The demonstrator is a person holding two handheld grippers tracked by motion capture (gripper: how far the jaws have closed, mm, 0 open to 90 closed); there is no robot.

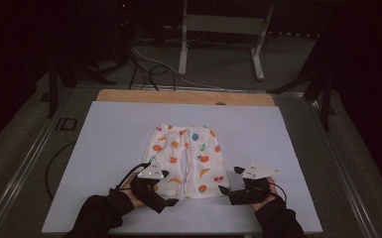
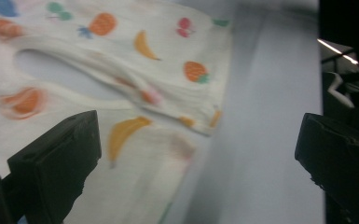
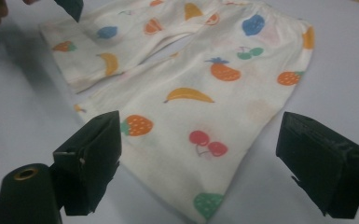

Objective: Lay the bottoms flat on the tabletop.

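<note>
A small pair of white trousers (image 1: 186, 153) with a fruit print lies flat on the pale mat (image 1: 109, 144), waistband away from me and leg hems toward me. My left gripper (image 1: 167, 194) stands open at the hem of the left leg, jaws pointing right. In the left gripper view both jaws of the left gripper (image 2: 200, 140) straddle the hems of the trousers (image 2: 168, 51). My right gripper (image 1: 229, 181) is open beside the right leg hem. In the right gripper view the right gripper (image 3: 203, 144) frames the trousers (image 3: 205, 70) with nothing between its jaws.
The mat covers a wooden table (image 1: 178, 96) whose far edge shows. Beyond it, cables (image 1: 144, 69) lie on the floor and a white frame (image 1: 223, 25) stands. Bare mat lies to either side of the trousers.
</note>
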